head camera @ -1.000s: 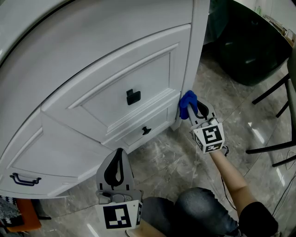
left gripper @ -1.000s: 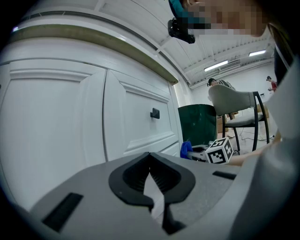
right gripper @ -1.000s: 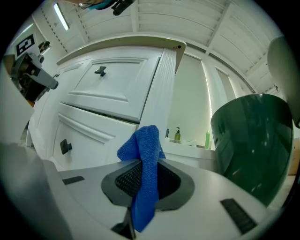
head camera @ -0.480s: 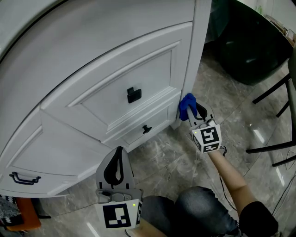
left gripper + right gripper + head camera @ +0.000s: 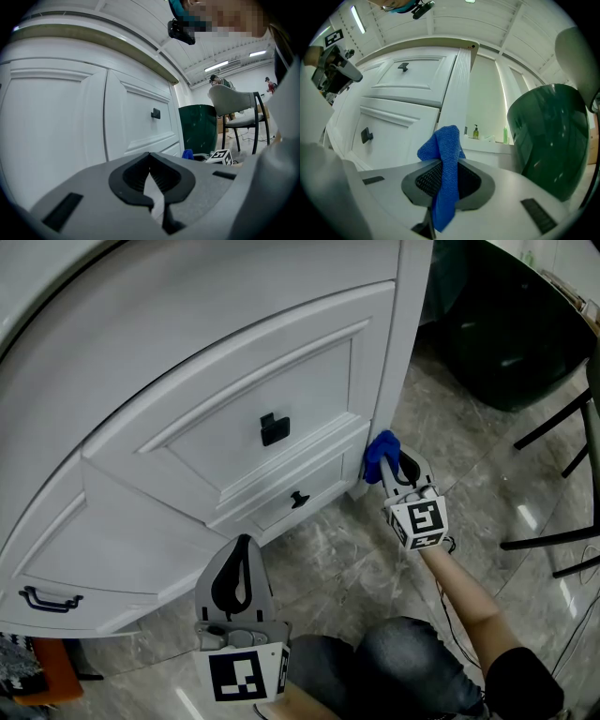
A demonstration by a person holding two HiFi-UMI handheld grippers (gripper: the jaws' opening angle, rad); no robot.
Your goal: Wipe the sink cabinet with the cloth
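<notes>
Since I want soft fabric rather than jaw tips meeting the sink cabinet (image 5: 234, 362), my right gripper (image 5: 394, 472) is clamped on the blue cloth (image 5: 443, 154), whose bunched end pokes past the tips against the lower corner post (image 5: 373, 442), while my left gripper (image 5: 239, 582) waits low, jaws together on nothing.

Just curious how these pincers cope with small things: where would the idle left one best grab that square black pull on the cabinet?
Probably take the square black pull across its two side edges, coming straight at the cabinet front: it is small, blocky and stands proud of the panel. The left gripper is shut and empty, so it must open first.
</notes>
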